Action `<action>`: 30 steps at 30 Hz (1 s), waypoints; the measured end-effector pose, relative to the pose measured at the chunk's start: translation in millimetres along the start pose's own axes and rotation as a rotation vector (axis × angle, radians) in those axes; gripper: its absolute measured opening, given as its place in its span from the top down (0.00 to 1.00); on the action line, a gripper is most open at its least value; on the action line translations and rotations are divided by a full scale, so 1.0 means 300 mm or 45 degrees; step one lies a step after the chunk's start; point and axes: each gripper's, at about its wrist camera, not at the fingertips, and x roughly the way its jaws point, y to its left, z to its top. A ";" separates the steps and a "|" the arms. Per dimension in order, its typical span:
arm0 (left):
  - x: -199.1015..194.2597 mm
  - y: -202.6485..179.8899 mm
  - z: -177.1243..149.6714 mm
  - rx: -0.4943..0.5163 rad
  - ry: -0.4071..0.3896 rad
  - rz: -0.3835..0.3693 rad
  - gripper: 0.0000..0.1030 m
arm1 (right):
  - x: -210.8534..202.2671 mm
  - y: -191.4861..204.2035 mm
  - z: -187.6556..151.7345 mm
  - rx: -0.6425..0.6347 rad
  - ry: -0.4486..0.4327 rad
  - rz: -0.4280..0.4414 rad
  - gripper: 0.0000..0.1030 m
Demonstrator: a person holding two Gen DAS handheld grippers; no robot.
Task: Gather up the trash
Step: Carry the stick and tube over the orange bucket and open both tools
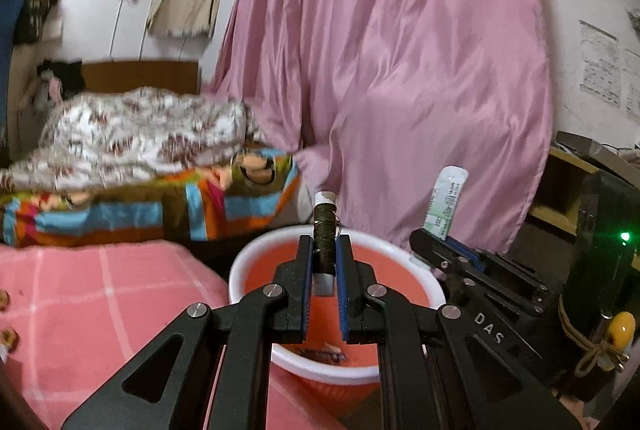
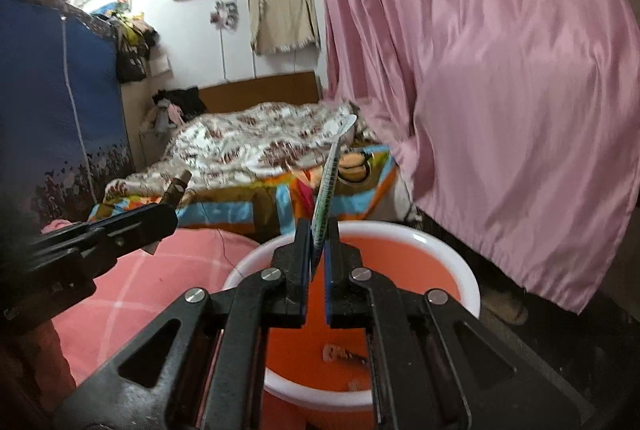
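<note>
In the left wrist view the left gripper (image 1: pixel 325 250) is closed narrow on a spool of dark thread (image 1: pixel 324 230), which stands upright between the blue pads (image 1: pixel 341 282), its pale top end poking above the fingertips; the spool hangs over the orange bucket (image 1: pixel 256 258) with its white rim; at the bucket's bottom lies a small piece of trash (image 1: pixel 320 354), too blurred to name; the right gripper (image 1: pixel 444 236) enters from the right, above the bucket's far rim, pinching a flat white-and-green packet (image 1: pixel 446 203) that stands up from its tip; a pink checked cloth (image 1: pixel 100 302) lies to the left of the bucket and a pink curtain (image 1: pixel 400 69) hangs behind it.

In the right wrist view the right gripper (image 2: pixel 318 246) is drawn nearly closed on the packet (image 2: pixel 328 185), seen here edge-on as a thin strip leaning up and right; the bucket (image 2: pixel 460 262) sits directly beneath, and its floor shows the scrap (image 2: pixel 342 352) more plainly, though still unclear; the left gripper (image 2: pixel 160 218) comes in from the left, over the pink cloth (image 2: pixel 168 270) beside the rim, with only the spool's end (image 2: pixel 176 189) visible at its tip; this view alone shows a blue wardrobe (image 2: pixel 52 109) at the left and more of the bed (image 2: pixel 256 145).
</note>
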 end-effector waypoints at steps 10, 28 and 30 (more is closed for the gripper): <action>0.117 0.029 -0.034 -0.116 0.213 -0.030 0.91 | 0.057 -0.049 -0.036 0.035 0.134 0.000 0.87; 0.046 0.095 -0.029 -0.189 0.185 0.037 0.66 | 0.046 -0.037 -0.029 0.070 0.126 0.007 0.47; 0.012 0.106 -0.022 -0.184 0.149 0.063 0.63 | 0.032 -0.024 -0.019 0.071 0.091 0.016 0.40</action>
